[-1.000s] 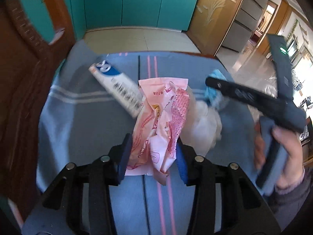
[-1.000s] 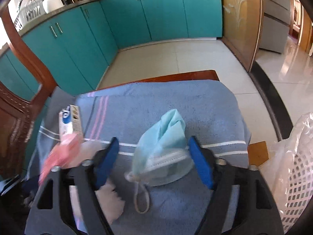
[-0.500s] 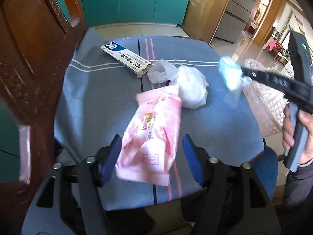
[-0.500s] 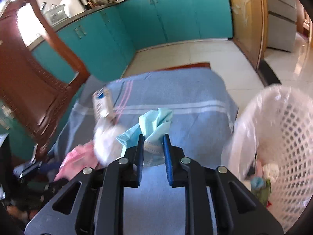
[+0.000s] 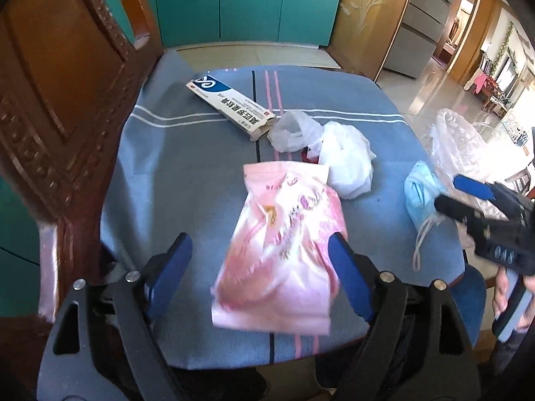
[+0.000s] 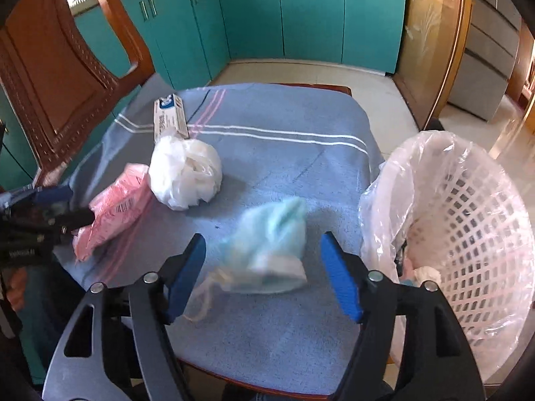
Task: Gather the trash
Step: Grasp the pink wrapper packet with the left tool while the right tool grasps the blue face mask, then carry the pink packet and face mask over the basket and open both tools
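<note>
Trash items lie between both sets of spread jaws: the left gripper (image 5: 259, 270) stands wide open around the pink packet (image 5: 284, 250), and the right gripper (image 6: 264, 277) stands wide open around the blue mask (image 6: 271, 254), gripping nothing. Half a second ago the right jaws were clamped on the mask; they have since released it. Beyond lie a white bag (image 6: 185, 175), a box (image 5: 230, 105) and, right, the lined basket (image 6: 468, 227).

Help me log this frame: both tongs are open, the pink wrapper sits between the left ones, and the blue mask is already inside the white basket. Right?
Not quite. The right wrist view shows the blue mask between the open right tongs, not in the white basket. The left tongs are open around the pink wrapper.
</note>
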Tool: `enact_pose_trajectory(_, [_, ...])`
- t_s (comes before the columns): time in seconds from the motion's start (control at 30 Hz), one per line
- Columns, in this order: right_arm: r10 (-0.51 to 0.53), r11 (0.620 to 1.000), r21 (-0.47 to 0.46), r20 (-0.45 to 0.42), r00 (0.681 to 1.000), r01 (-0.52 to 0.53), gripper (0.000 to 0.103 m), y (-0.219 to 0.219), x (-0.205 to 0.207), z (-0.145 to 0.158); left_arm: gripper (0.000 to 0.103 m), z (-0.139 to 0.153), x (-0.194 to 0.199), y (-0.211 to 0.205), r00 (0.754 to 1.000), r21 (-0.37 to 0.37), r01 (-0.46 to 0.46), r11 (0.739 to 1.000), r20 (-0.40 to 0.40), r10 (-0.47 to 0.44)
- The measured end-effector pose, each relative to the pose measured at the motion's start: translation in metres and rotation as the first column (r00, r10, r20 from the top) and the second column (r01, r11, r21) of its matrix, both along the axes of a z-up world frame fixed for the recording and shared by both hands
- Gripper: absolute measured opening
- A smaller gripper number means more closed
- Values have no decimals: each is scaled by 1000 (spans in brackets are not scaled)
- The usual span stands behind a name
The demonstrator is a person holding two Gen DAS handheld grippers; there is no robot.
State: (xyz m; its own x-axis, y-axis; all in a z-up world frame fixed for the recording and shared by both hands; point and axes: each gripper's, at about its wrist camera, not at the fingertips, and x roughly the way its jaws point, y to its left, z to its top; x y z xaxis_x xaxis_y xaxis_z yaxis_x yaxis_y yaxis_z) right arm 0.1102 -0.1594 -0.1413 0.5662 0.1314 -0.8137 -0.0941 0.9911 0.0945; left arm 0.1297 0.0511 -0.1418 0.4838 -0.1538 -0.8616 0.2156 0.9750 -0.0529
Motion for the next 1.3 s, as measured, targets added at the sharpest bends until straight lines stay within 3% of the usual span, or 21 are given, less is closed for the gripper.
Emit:
enact_pose_trajectory(0.27, [-4,1000,-12,-6,1000,4,76,4,-1,-9,84,-22,10,-22,999,36,27,999,-34,-26])
enact_pose_trajectory(0.53, [18,999,-41,-13,1000,-18,75,20,12,-25,84,-16,1,-22,999,49,33,998,-24,-32])
enact_pose_trajectory(0.57, [27,999,-34,-11,1000,-28,73,22,11,-26,84,-14,0,-21,999,51,30,998,-22,-29])
enact_pose_trajectory(0.6, [39,999,-21,-10,999,-40,61,24,11,-26,84,-13,0,-20,999,53,25,998,-22,-24])
enact_pose_trajectory(0.63, [40,999,-23,-5,999,-41,55,25,10,-26,84,-11,-1,-18,1000,54,20,998,-22,-19])
enact_pose_trajectory(0.73, [54,998,12,10,998,-55,46,23,6,-19,84,-8,-3,-13,1000,51,2,999,-21,-1])
enact_pose_trajectory(0.9, [82,994,67,38,996,-85,45,16,-4,-5,84,-7,-2,-7,999,40,-26,999,-27,27])
enact_pose_trajectory(0.97, [75,995,60,41,996,-78,47,12,-8,-2,85,-6,-2,-6,999,24,-33,999,-34,34])
enact_pose_trajectory(1.03, [50,998,47,43,998,-52,59,9,-11,0,87,-6,-1,-8,998,8,-36,999,-44,37])
enact_pose_trajectory(1.1, [28,999,39,55,998,-30,65,6,-13,3,91,-7,1,-13,998,4,-35,999,-50,35])
enact_pose_trajectory(1.3, [-6,1000,2,64,998,6,74,0,-15,5,91,-24,8,-37,997,64,-13,998,-71,18])
